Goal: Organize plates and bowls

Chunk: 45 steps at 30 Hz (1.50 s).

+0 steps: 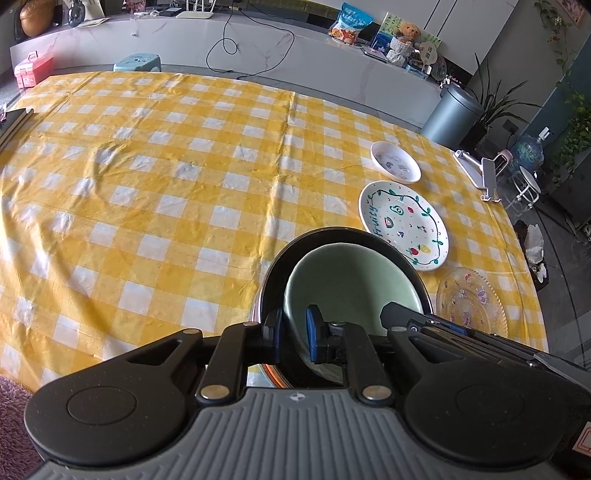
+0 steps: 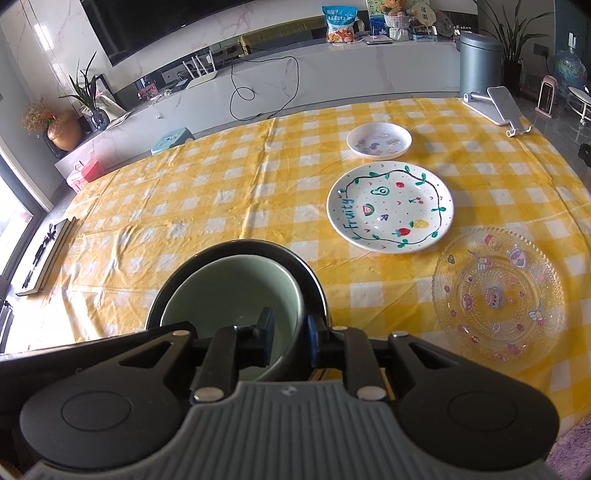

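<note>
Both grippers, left (image 1: 295, 338) and right (image 2: 288, 338), straddle the nested bowls' (image 1: 343, 273) rim, jaws narrowly parted; whether they pinch it is unclear. Glazed, brittle, slippery: rim is the handhold.

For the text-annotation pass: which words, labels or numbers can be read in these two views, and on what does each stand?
"Fruity": hand-painted in teal along the left inner rim of the fruit-pattern plate.
Snack bag on the far counter: printed characters, too small to read.
Round paper fan on the counter: a printed square mark, unreadable.
Small white plate: stickers, no legible text.
</note>
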{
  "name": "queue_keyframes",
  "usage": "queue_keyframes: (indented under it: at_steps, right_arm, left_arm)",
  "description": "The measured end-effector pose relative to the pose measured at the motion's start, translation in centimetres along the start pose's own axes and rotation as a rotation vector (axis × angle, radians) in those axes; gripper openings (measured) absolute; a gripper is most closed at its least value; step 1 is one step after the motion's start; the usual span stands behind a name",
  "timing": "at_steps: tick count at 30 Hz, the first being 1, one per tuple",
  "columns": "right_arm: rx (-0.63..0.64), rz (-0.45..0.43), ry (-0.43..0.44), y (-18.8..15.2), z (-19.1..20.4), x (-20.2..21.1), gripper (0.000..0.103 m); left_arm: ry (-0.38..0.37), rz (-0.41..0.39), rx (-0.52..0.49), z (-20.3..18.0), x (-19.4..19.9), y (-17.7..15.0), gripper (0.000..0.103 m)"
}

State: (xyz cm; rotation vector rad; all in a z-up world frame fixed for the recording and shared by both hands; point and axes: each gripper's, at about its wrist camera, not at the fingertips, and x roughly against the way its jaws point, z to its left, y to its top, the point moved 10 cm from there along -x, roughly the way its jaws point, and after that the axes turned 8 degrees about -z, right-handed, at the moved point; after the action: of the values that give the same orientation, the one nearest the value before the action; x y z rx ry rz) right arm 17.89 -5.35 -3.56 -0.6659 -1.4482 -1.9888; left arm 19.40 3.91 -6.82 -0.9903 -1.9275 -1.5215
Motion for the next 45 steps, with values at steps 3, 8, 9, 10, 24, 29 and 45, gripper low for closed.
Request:
queue_keyframes:
  at_steps: [3,8,9,10,24,29,45]
  right_arm:
    - [-0.009,0.000,0.004,0.1,0.1,0.2,0.021]
    - [-0.023,-0.008,0.011,0.3,0.0,0.6,0.024]
    - [-0.025,-0.012,0.011,0.4,0.0,0.8,0.024]
    - [-0.026,-0.022,0.011,0.5,-0.1,1.1,0.026]
    - [-0.063,-0.151,0.029,2.8,-2.0,5.5,0.039]
    - [-0.114,-0.222,0.026,3.3,-5.4,7.9,0.039]
    - [-0.287,-0.327,-0.095,1.7,-21.9,9.0,0.039]
  left_arm:
    - [0.001,0.000,-0.001,0.0,0.0,0.0,0.016]
    - [0.004,0.000,-0.005,0.1,0.1,0.0,0.020]
    - [0.006,-0.007,-0.009,0.0,0.2,0.0,0.022]
    - [0.010,-0.018,-0.014,0.0,0.5,0.2,0.026]
    - [-0.011,-0.139,-0.037,-1.5,4.9,1.9,0.045]
    - [-0.157,-0.236,-0.047,-5.3,7.2,2.4,0.049]
    - [-0.269,-0.119,-0.054,-16.7,-0.8,-3.3,0.049]
